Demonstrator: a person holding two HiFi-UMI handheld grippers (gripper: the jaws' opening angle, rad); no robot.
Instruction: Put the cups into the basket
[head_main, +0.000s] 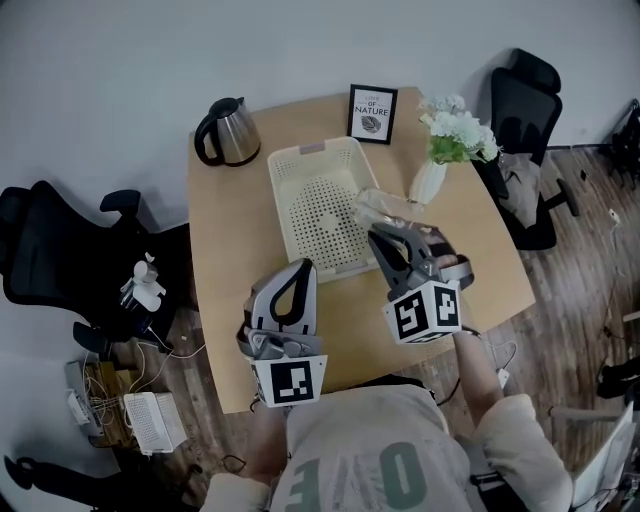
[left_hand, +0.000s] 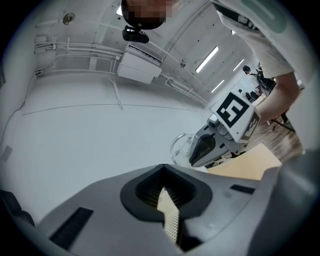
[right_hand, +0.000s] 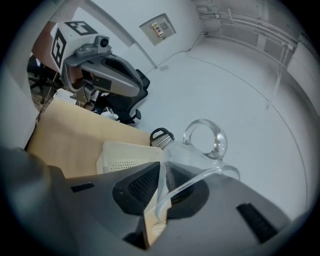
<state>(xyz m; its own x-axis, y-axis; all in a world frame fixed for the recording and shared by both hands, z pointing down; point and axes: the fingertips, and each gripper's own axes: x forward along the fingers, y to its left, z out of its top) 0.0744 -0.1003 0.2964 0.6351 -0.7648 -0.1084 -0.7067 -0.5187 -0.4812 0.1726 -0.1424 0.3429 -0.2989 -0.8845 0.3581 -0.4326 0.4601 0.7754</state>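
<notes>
I see the cup (right_hand: 202, 150) as clear, glossy glass, smooth all over. The right hand-held gripper (right_hand: 160, 200) clamped on its wall has a matt grey plastic shell and black ribbed pads (right_hand: 142, 185); the left hand-held gripper (left_hand: 165, 200) looks the same. The basket (head_main: 300, 190) is cream plastic, perforated, with a dull sheen. The worktop (head_main: 225, 240) reads as pale wood, smooth and matt. The kettle (head_main: 232, 132) is brushed metal with a black plastic handle. The floor (head_main: 560, 300) is dark wood planking.
</notes>
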